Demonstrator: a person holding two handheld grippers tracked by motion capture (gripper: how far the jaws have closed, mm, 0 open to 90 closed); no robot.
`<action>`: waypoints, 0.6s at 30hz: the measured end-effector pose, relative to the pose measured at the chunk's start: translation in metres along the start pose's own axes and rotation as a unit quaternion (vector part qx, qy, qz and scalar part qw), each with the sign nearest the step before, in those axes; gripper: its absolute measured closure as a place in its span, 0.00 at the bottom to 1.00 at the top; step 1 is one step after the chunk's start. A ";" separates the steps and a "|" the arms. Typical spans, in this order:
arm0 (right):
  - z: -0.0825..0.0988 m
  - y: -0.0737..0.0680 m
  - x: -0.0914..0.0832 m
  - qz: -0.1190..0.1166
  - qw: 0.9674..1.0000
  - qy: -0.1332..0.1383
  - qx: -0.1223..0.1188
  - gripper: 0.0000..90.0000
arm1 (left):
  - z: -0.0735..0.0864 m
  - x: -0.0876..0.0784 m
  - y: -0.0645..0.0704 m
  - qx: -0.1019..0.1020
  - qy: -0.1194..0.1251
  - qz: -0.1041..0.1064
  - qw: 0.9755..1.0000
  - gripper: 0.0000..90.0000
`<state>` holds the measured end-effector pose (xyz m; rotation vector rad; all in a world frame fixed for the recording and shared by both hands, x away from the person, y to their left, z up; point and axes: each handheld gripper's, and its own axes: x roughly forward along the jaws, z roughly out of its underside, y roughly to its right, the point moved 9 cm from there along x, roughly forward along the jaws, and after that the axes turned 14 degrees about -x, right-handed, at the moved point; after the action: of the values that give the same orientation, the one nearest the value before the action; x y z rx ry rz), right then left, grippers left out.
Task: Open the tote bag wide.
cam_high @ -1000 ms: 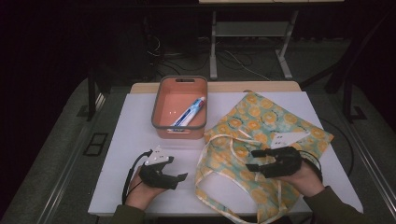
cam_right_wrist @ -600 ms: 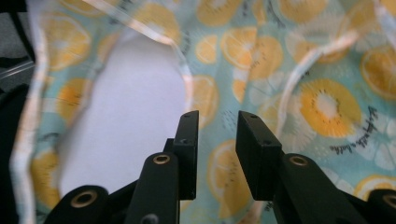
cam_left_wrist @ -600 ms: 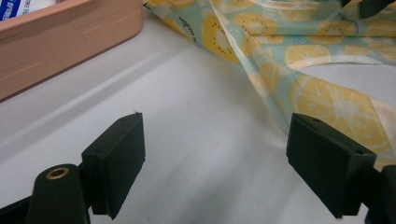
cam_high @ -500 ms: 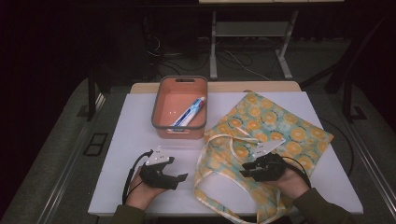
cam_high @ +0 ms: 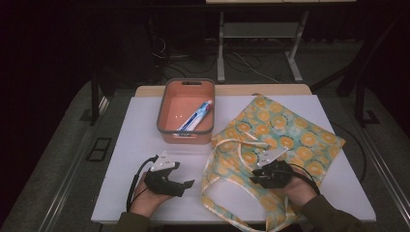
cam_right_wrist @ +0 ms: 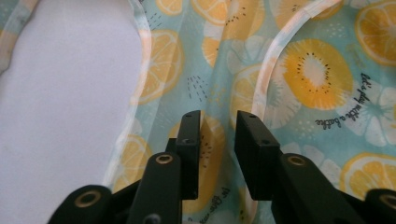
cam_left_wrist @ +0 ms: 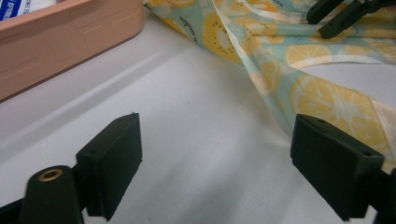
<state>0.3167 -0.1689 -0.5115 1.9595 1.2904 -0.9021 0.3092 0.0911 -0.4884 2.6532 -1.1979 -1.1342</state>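
A fabric tote bag [cam_high: 290, 130] printed with orange and kiwi slices lies flat on the right half of the white table [cam_high: 138, 140], its handles looped toward the front. My right gripper [cam_high: 255, 175] rests low on the bag near its mouth. In the right gripper view its jaws [cam_right_wrist: 219, 117] have just been closing and stand a narrow gap apart, open, with the bag's cloth [cam_right_wrist: 317, 74] under and between the tips. My left gripper [cam_high: 186, 186] lies on the bare table left of the bag, jaws [cam_left_wrist: 217, 128] wide open on nothing, the bag's edge [cam_left_wrist: 317, 98] beside one fingertip.
A salmon-coloured bin [cam_high: 161, 113] stands at the back centre of the table with a toothpaste tube [cam_high: 196, 117] in it. Its side wall [cam_left_wrist: 60, 42] rises ahead of the left gripper. Table legs and cables stand on the dark floor beyond.
The right gripper has come down and toward the left onto the bag near its handles, and its jaws have narrowed. The left gripper has kept its place.
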 end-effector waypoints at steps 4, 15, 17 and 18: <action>0.000 0.000 0.000 0.005 1.000 -0.001 -0.003 0.86 | -0.001 -0.001 -0.002 0.005 0.004 0.003 1.000 0.09; 0.001 0.003 0.000 0.012 1.000 0.003 -0.009 0.99 | -0.003 0.005 -0.012 0.021 0.004 -0.002 1.000 0.00; -0.001 0.004 -0.002 0.013 1.000 0.009 -0.008 0.99 | -0.004 0.004 -0.013 0.020 0.005 -0.004 1.000 0.00; -0.001 0.004 -0.003 0.010 1.000 0.013 -0.002 0.99 | -0.003 0.004 -0.013 0.020 0.005 -0.003 1.000 0.00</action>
<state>0.3202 -0.1709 -0.5077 1.9837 1.2833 -0.8651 0.3215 0.0962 -0.4924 2.6909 -1.2246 -1.1090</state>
